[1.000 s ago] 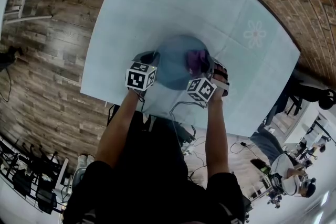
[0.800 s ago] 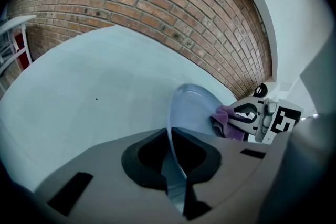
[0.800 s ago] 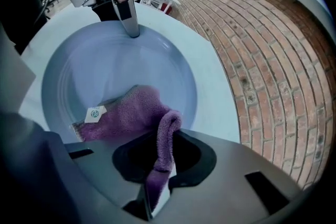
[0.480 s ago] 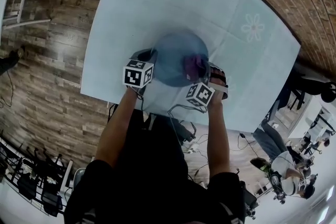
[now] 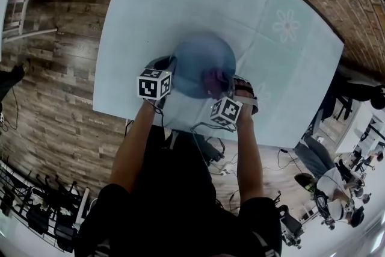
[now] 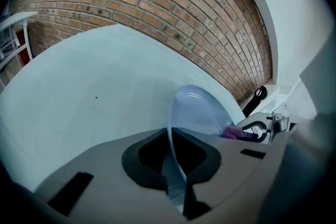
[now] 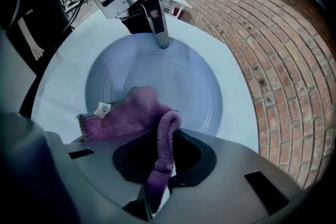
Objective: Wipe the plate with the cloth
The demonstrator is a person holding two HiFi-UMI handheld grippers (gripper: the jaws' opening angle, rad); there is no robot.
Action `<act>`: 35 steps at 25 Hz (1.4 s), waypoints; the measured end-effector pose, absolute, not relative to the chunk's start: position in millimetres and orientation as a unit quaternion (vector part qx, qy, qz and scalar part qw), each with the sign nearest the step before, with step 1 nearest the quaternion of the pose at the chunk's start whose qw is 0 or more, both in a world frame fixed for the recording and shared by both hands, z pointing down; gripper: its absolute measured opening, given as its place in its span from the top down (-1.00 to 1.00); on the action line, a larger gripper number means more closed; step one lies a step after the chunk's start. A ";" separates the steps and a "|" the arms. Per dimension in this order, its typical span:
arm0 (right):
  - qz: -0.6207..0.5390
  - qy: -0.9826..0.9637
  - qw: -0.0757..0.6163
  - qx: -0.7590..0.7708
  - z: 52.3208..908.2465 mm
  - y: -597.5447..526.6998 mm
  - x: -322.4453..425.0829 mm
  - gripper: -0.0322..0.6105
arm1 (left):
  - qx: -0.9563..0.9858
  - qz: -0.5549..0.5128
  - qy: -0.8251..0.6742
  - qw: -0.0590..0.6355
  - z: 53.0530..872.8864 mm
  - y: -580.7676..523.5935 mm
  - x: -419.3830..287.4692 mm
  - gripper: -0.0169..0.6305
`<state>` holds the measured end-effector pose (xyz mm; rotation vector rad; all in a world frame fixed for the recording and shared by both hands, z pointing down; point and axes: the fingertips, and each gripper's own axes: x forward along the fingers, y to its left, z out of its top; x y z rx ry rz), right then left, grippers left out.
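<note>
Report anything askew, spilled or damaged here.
Nothing stands out. The left gripper grips the rim of the blue plate. The right gripper pinches the purple cloth, which lies bunched on the plate. No spill or damage shows.

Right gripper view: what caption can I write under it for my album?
Right gripper pinches a purple cloth on a blue plate while the left gripper clamps its far rim.

**Both grippers closed**

Your left gripper (image 7: 163, 41) pinches the plate (image 7: 184, 81) at its rim, and its jaws have just closed a little tighter. Your right gripper (image 6: 245, 134), tilted steeply down, clamps the cloth (image 7: 126, 113). Both forearms (image 5: 135, 141) reach forward side by side.
</note>
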<state>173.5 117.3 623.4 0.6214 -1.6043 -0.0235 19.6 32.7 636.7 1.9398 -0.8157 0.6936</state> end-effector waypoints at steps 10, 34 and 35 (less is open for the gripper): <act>0.031 -0.742 0.619 0.256 624.8 136.2 144.1 0.70 | 0.784 0.278 -0.326 0.448 637.5 33.4 20.5 0.80; 0.010 -0.804 0.566 0.182 628.7 144.4 49.2 0.70 | 0.786 0.278 -0.320 0.449 637.7 33.1 24.3 0.80; 0.008 -0.805 0.565 0.181 629.1 142.4 46.6 0.70 | 0.786 0.277 -0.320 0.451 638.0 32.9 24.3 0.80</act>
